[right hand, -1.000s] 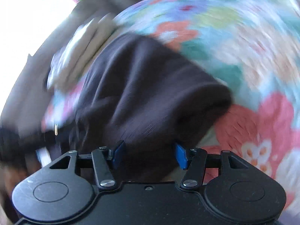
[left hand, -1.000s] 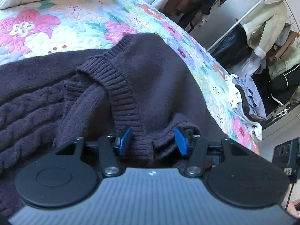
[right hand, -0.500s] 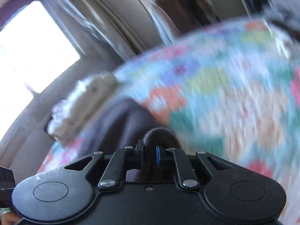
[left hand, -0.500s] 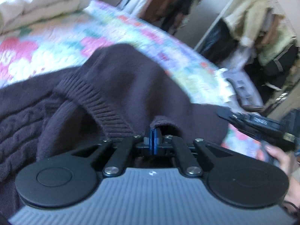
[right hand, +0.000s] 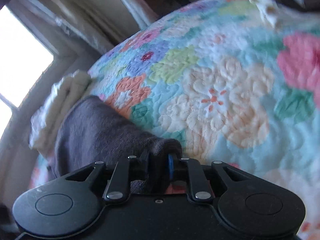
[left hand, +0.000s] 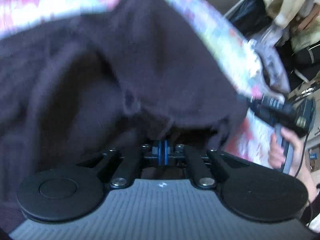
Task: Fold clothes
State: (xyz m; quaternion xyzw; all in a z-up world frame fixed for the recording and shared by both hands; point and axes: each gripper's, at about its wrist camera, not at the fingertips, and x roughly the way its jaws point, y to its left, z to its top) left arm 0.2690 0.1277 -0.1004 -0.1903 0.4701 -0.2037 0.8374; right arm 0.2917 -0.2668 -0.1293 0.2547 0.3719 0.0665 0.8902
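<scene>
Your left gripper (left hand: 162,152) is clenching an edge of the dark purple sweater (left hand: 124,60), its blue pads pressed together with the knit pinched between them. The sweater is rising directly ahead of the gripper and draping off to the left, blurred, covering most of the floral quilt (left hand: 226,40) behind it. Further right in the left wrist view, your right hand (left hand: 280,150) is holding the other tool beside the sweater's right edge. In the right wrist view, your right gripper (right hand: 160,167) is gripping a bunched corner of the sweater (right hand: 96,128), a thick fold filling the gap between its jaws. The cloth is trailing back and left, while the floral quilt (right hand: 220,92) is spreading out to the right.
</scene>
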